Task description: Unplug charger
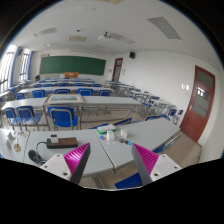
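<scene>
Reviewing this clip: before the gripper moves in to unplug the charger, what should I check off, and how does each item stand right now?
1. Gripper fingers open: ok, the pink pads stand apart with a clear gap.
2. Nothing held between the fingers: ok, only the desk shows through the gap.
3. Charger located: cannot tell; small items lie on the desk beyond the fingers, too small to identify.
4. Cable traced: cannot tell; a dark cable lies on the desk beside the fingers, but its ends are unclear.
5. Socket or power strip found: cannot tell.
</scene>
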Motion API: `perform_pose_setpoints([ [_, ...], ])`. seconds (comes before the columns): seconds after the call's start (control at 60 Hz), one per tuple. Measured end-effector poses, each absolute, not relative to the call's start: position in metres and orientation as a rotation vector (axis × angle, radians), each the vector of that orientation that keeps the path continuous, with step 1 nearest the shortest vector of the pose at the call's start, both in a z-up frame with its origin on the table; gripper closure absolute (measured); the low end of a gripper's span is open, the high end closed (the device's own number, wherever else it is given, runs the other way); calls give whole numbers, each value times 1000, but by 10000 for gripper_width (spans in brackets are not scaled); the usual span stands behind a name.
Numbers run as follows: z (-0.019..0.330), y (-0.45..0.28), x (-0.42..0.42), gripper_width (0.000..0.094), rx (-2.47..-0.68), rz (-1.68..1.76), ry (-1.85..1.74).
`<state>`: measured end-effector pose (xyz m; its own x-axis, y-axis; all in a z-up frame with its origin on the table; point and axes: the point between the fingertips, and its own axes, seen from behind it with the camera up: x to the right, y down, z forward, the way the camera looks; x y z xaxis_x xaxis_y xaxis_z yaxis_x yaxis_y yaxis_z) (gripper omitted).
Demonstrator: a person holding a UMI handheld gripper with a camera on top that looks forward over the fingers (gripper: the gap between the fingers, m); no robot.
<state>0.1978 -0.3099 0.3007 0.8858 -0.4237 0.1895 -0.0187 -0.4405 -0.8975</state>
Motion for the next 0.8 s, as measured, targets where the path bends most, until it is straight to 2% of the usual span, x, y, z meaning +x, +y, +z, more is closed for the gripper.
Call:
perform_pose_setpoints([
  [0.183, 270, -321, 204, 78, -2029, -469, 317],
  [0.4, 185, -308, 164, 82, -2125, -333, 225],
  [0.6, 123, -217, 70, 80, -2127, -113, 62],
  [0.8, 87, -96, 6, 78, -2092, -5, -29],
])
